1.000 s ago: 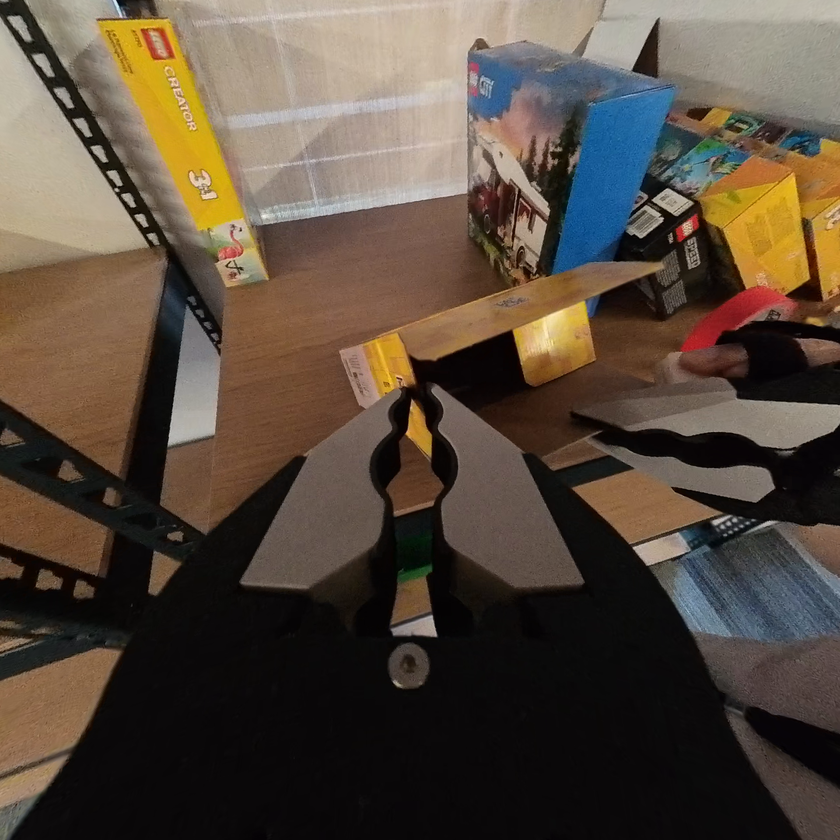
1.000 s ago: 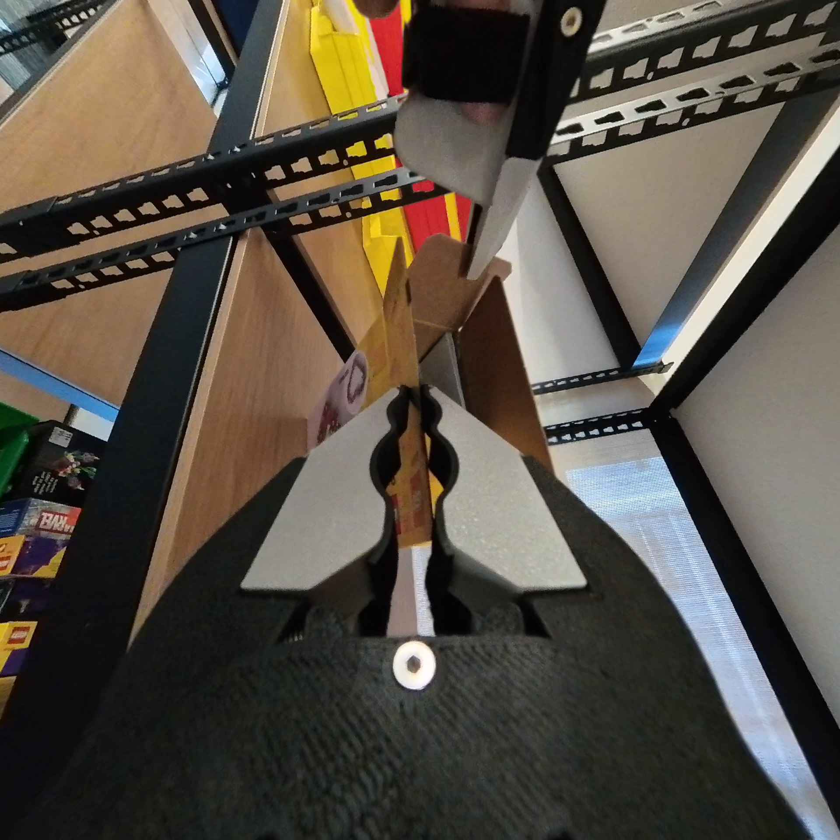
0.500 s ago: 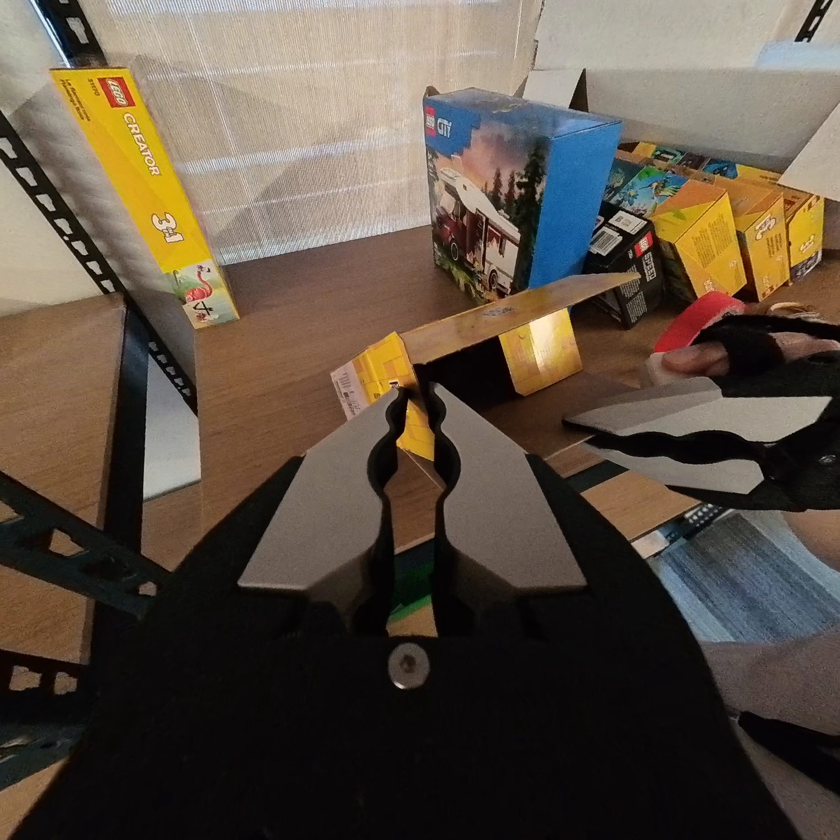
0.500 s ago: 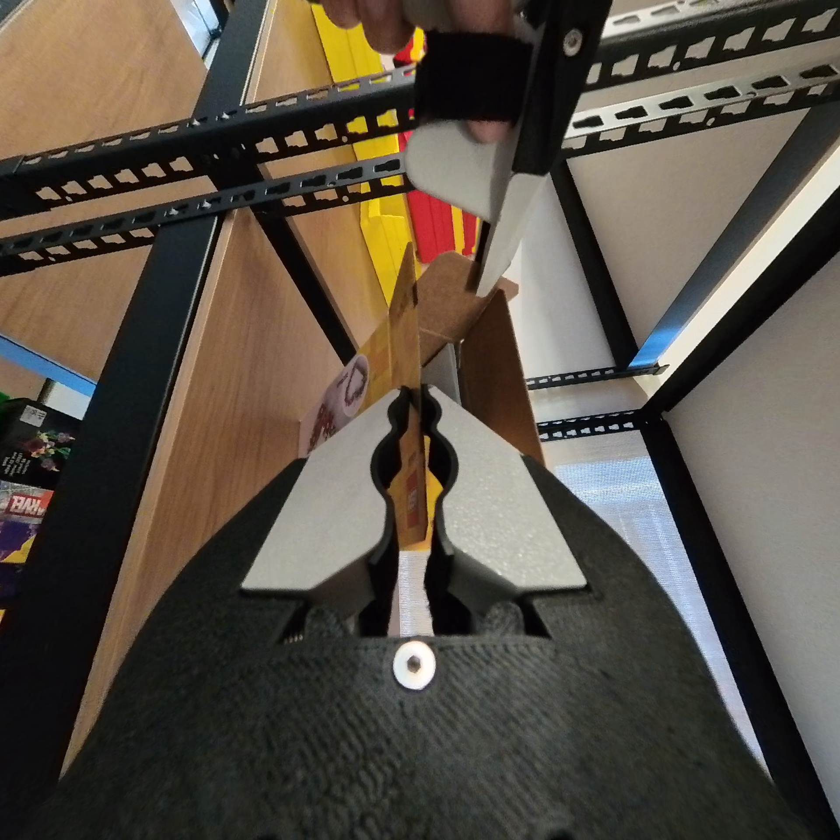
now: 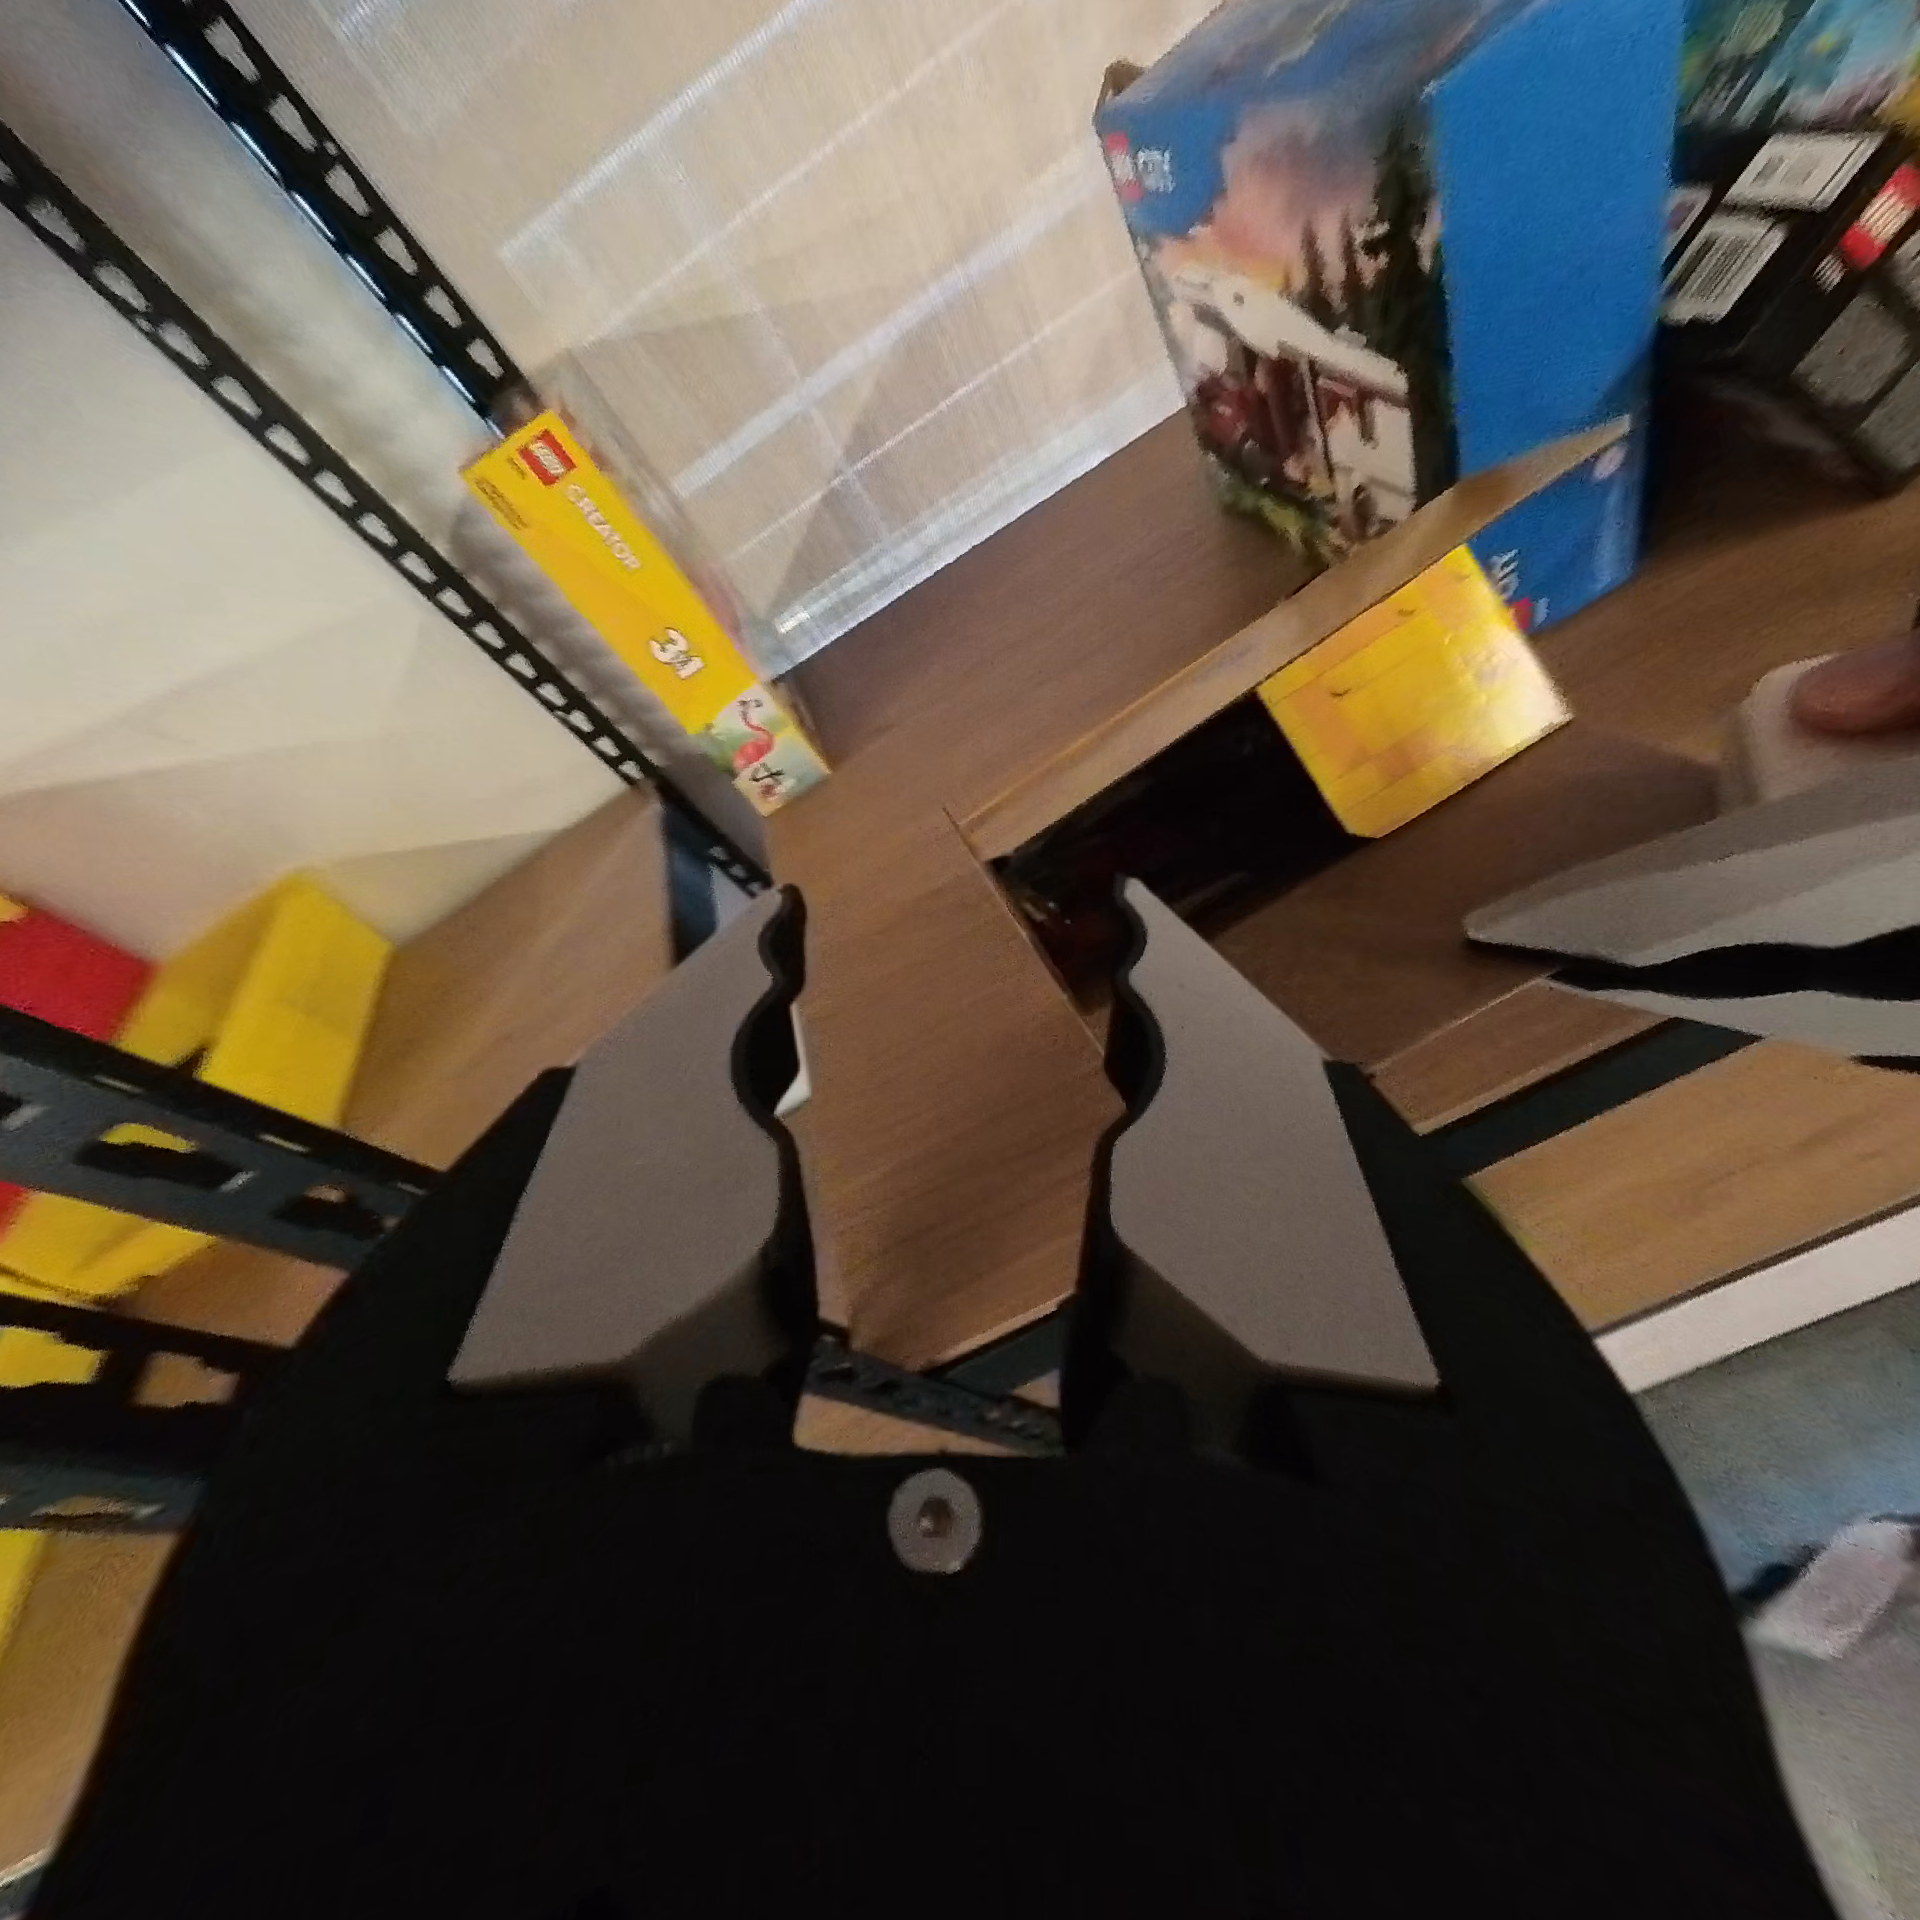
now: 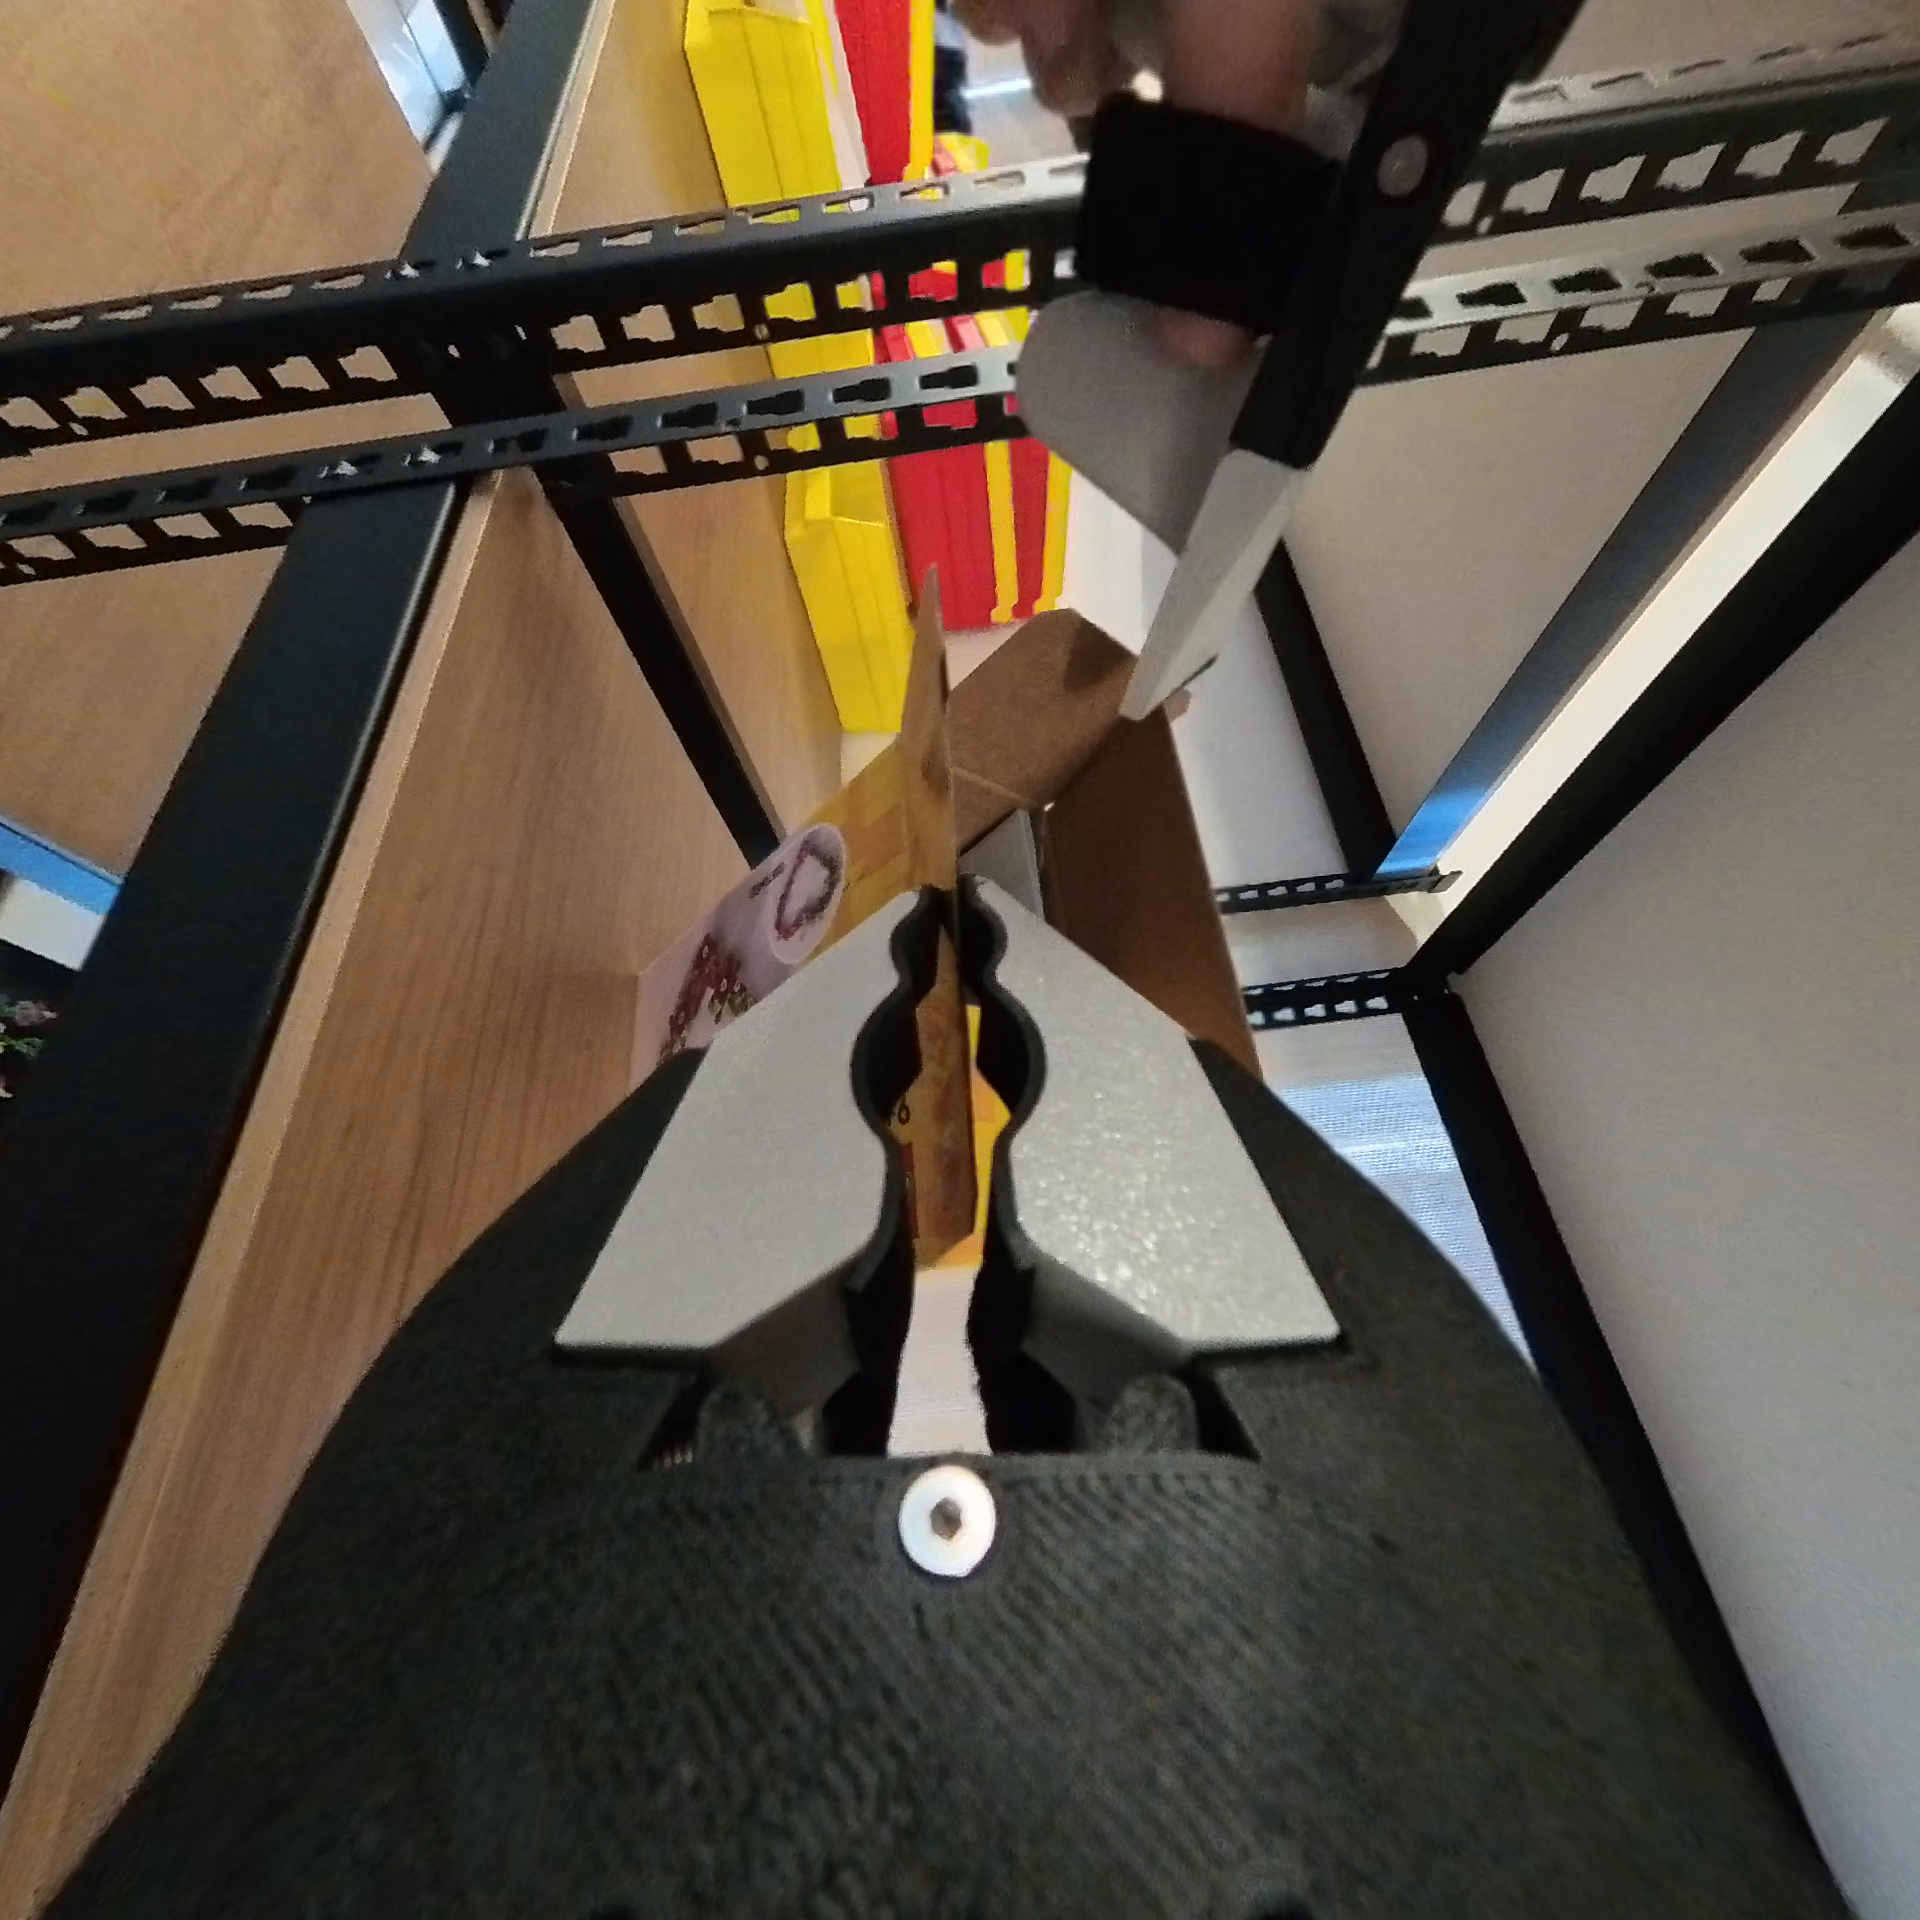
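I see writing on the tall yellow cardboard box (image 5: 634,613), the big blue cardboard box (image 5: 1538,260), the small yellow open box (image 5: 1403,717) and the white stickers (image 5: 1714,249) on the black boxes (image 5: 1860,353).

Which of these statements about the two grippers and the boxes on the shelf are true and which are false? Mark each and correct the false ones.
1. The right gripper is shut on a flap of the yellow box. True.
2. The left gripper is clamped on the yellow box. False: its jaws stand apart, with a brown cardboard flap showing between them.
3. The big blue box stands upright on the wooden shelf behind the open yellow box. True.
4. The tall narrow yellow box lies flat in the middle of the shelf. False: it leans against the black shelf post at the left.
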Available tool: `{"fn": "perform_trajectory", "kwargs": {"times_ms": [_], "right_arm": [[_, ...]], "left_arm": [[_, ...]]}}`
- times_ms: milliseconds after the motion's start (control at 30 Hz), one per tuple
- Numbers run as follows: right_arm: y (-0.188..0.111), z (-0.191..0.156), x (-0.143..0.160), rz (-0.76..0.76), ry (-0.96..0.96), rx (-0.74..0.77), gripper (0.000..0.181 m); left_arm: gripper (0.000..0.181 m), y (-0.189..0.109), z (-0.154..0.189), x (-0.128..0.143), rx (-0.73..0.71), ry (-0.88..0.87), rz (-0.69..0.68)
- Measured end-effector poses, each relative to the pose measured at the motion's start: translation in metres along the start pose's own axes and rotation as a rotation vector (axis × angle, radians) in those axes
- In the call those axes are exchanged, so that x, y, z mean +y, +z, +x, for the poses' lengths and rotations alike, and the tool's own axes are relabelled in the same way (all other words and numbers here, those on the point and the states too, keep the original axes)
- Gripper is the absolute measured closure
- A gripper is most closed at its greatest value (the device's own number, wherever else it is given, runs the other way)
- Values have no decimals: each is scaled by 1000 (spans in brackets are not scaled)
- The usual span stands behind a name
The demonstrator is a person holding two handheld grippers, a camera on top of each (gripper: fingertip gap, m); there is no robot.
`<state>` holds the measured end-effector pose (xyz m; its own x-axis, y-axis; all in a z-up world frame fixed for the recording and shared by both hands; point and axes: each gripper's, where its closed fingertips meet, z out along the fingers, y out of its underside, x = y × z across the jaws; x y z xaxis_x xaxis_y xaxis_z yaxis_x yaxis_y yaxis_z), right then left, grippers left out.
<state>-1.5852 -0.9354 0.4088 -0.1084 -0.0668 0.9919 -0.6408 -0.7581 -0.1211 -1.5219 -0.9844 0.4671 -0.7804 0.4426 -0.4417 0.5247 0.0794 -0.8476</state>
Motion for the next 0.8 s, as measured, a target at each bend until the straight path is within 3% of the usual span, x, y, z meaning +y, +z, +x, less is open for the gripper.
{"fn": "perform_trajectory", "kwargs": {"times_ms": [67,167,333,433,633,800], "right_arm": [[-1,-2,-1,19,-9,10,180],[-4,-5,-3,57,-8,21,180],[-15,-9,2,110,-15,20,180],[-29,-14,8,157,-36,-5,181],[-54,-21,15,223,-20,-42,180],[-63,-24,18,232,-6,-59,181]], "left_arm": [[124,-2,1,-2,-21,90,-5],[138,1,3,-8,-50,280,11],[154,17,18,-4,56,399,-57],[176,20,32,-4,134,372,-71],[176,11,59,-14,312,141,-11],[177,6,70,-16,359,85,17]]}}
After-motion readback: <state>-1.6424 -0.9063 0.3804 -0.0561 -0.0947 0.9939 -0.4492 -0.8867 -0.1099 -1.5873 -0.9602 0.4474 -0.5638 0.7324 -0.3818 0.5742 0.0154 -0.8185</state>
